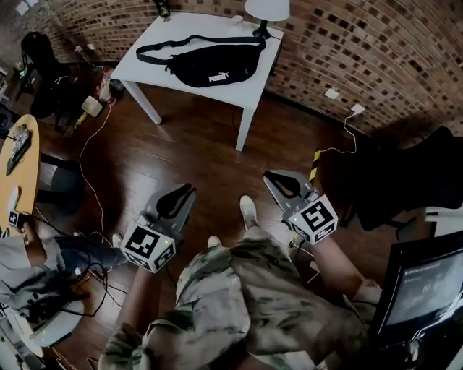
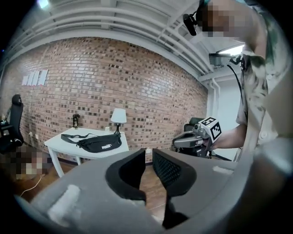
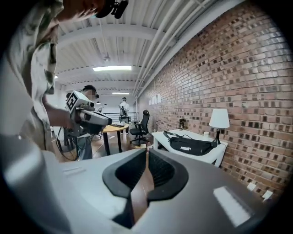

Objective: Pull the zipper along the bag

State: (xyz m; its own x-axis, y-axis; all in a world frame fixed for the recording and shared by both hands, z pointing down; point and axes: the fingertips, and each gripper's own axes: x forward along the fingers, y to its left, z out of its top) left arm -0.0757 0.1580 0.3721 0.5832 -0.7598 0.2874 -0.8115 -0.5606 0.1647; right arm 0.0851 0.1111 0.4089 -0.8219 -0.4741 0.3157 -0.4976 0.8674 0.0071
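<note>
A black waist bag (image 1: 213, 66) lies on a white table (image 1: 155, 40) by the brick wall, its strap looped toward the left. Both grippers hang over the wooden floor, well short of that table. My left gripper (image 1: 184, 189) points at the table with a narrow gap between its jaws and nothing in it. The right gripper (image 1: 271, 175) has its tips together and holds nothing. In the left gripper view the bag (image 2: 98, 143) is far beyond the jaws (image 2: 149, 153). The right gripper view shows the bag (image 3: 188, 146) to the right of its jaws (image 3: 146, 151).
A white lamp (image 1: 266, 11) stands at the table's back right corner. A round wooden table (image 1: 18, 166) and a seated person (image 1: 43, 260) are at the left, with cables (image 1: 90, 144) across the floor. A black chair (image 1: 405, 181) and a monitor (image 1: 423, 289) are at the right.
</note>
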